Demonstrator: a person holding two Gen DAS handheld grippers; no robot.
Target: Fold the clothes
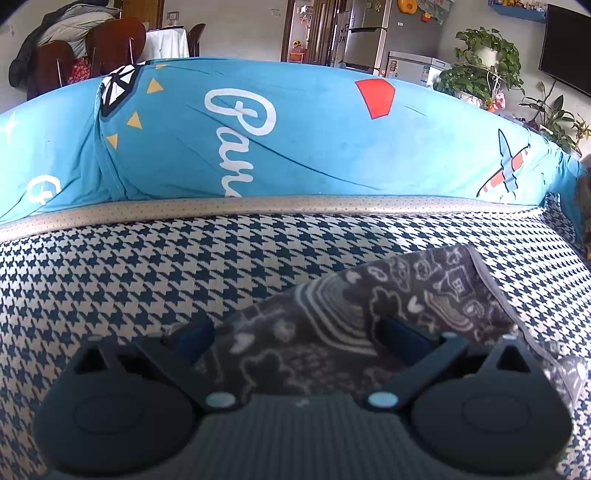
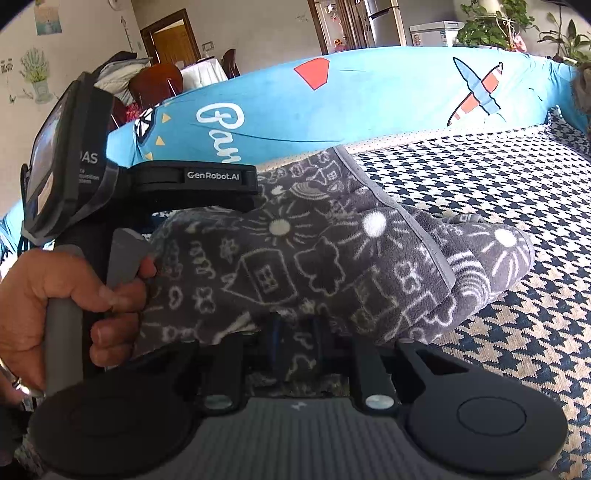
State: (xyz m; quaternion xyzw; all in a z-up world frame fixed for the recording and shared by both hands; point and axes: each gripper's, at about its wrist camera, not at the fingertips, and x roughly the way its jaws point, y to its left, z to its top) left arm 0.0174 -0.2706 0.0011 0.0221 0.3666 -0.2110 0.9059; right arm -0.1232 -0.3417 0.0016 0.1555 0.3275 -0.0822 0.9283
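Note:
A grey fleece garment with white doodle print lies bunched on the houndstooth sofa seat. My left gripper is open. Its fingers stand wide apart, and the cloth lies between and over them. In the right wrist view the garment fills the middle, folded over itself with a grey hem across it. My right gripper is shut on the near edge of the garment. The left gripper shows at the left of that view, held by a hand, its tips hidden in the cloth.
A blue printed backrest with white script runs along the far side of the seat. The houndstooth cover stretches bare to the right. Behind the sofa are chairs, a fridge, potted plants and a wall television.

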